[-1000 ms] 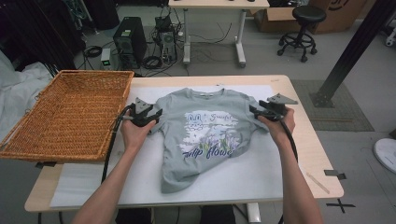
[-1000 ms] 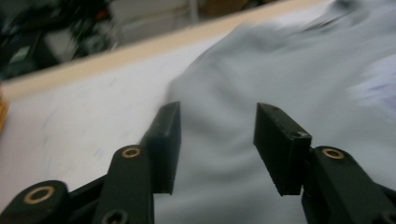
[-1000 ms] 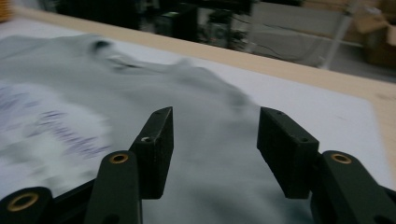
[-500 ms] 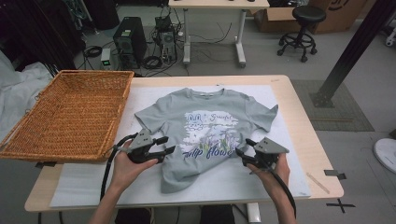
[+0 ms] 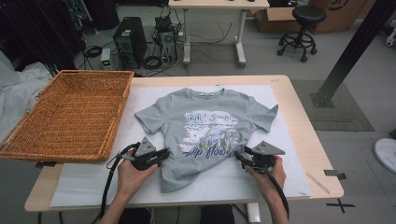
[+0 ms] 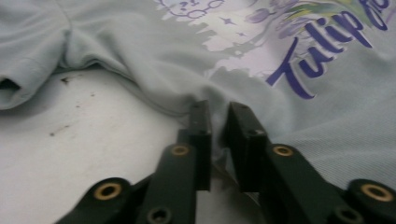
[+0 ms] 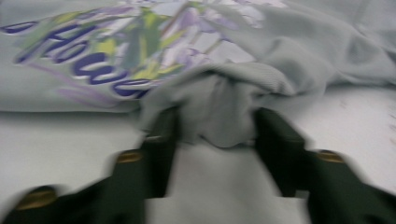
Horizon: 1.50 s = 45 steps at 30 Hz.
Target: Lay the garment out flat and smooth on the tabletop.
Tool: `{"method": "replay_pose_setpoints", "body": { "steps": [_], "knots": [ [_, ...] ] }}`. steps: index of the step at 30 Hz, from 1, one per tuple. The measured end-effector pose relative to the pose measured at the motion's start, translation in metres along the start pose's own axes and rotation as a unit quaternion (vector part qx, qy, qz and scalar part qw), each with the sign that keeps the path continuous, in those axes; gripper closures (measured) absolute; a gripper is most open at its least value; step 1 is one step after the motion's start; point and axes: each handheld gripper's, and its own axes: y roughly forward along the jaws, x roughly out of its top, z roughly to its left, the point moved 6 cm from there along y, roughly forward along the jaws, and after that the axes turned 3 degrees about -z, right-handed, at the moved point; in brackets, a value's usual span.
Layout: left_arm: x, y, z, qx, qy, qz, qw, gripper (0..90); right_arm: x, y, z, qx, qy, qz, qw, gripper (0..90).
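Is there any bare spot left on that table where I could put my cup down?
Yes: the white mat lies bare beyond the T-shirt's far sleeve, and the wooden table edge is free. The wicker basket crowds the other side, and both tongs, left and right, work the shirt's near sides.

Even, soft indoor light, faint shadows; right gripper view motion-blurred, high view sharp.

T-shirt [image 5: 205, 128] | grey-green, flower print (purple lettering) | front up, spread flat | side edges bunched
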Motion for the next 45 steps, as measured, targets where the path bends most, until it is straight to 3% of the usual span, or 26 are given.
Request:
{"method": "replay_pose_setpoints", "body": {
  "steps": [2, 7, 9, 12, 14, 16, 17, 18, 20, 23, 24, 27, 30, 32, 33, 36, 40, 43, 45],
  "knots": [
    [-0.001, 0.0, 0.0, -0.001, 0.004, -0.005, 1.0, 82.3, 0.005, 0.0, -0.001, 0.003, 0.007, 0.003, 1.0, 78.4],
    [-0.003, 0.0, 0.0, 0.001, 0.005, -0.012, 0.9999, 81.0, 0.036, 0.009, -0.012, -0.011, 0.03, -0.055, 0.998, 81.6],
    [-0.003, 0.0, 0.001, 0.003, 0.006, -0.012, 0.9999, 79.3, 0.046, 0.022, -0.013, -0.01, 0.027, -0.066, 0.9974, 76.9],
    [-0.003, 0.0, 0.002, 0.008, 0.006, -0.013, 0.9999, 76.2, 0.048, 0.049, -0.018, -0.014, 0.03, -0.058, 0.9977, 59.2],
    [0.0, -0.003, 0.006, 0.022, 0.008, -0.014, 0.9996, 62.7, 0.048, 0.058, -0.019, -0.012, 0.033, -0.052, 0.998, 53.9],
    [0.01, -0.013, 0.003, 0.015, -0.003, -0.051, 0.9986, 60.7, 0.051, 0.055, -0.017, -0.014, 0.022, -0.06, 0.9978, 48.6],
    [0.017, -0.018, 0.0, 0.011, 0.002, -0.066, 0.9978, 59.9, 0.051, 0.05, -0.016, -0.012, 0.022, -0.069, 0.9973, 47.3],
    [0.024, -0.021, -0.006, 0.004, 0.02, -0.077, 0.9968, 59.0, 0.051, 0.045, -0.014, -0.012, 0.021, -0.076, 0.9968, 45.8],
    [0.038, -0.023, -0.024, -0.033, 0.047, -0.094, 0.994, 58.9, 0.05, 0.033, -0.012, -0.014, 0.013, -0.083, 0.9963, 44.3],
    [0.053, -0.013, -0.06, -0.096, 0.094, -0.105, 0.9854, 59.5, 0.045, 0.015, -0.012, -0.023, 0.009, -0.09, 0.9956, 43.0],
    [0.055, -0.005, -0.072, -0.109, 0.112, -0.098, 0.9828, 60.2, 0.044, 0.01, -0.011, -0.025, 0.009, -0.092, 0.9954, 42.6],
    [0.06, 0.024, -0.096, -0.111, 0.162, -0.062, 0.9786, 60.6, 0.039, -0.003, -0.01, -0.03, 0.0, -0.092, 0.9953, 41.5],
    [0.061, 0.052, -0.109, -0.115, 0.17, -0.031, 0.9781, 61.0, 0.033, -0.011, -0.009, -0.032, -0.004, -0.087, 0.9957, 41.0],
    [0.059, 0.067, -0.111, -0.096, 0.196, -0.006, 0.9759, 61.9, 0.03, -0.015, -0.01, -0.033, -0.005, -0.083, 0.996, 40.6],
    [0.058, 0.071, -0.11, -0.094, 0.199, 0.0, 0.9754, 63.0, 0.029, -0.017, -0.01, -0.033, -0.005, -0.082, 0.9961, 40.3],
    [0.053, 0.078, -0.108, -0.091, 0.181, 0.018, 0.9791, 76.8, 0.025, -0.02, -0.012, -0.033, -0.001, -0.087, 0.9957, 38.9],
    [0.05, 0.08, -0.107, -0.097, 0.166, 0.017, 0.9811, 86.6, 0.018, -0.022, -0.018, -0.039, 0.011, -0.086, 0.9955, 37.8],
    [0.062, 0.074, -0.098, -0.109, 0.123, -0.013, 0.9863, 86.9, 0.017, -0.022, -0.017, -0.037, 0.016, -0.087, 0.9954, 37.7],
    [0.071, 0.07, -0.082, -0.107, 0.093, -0.032, 0.9894, 86.9, 0.016, -0.021, -0.016, -0.035, 0.012, -0.084, 0.9958, 37.5]
  ]
}}
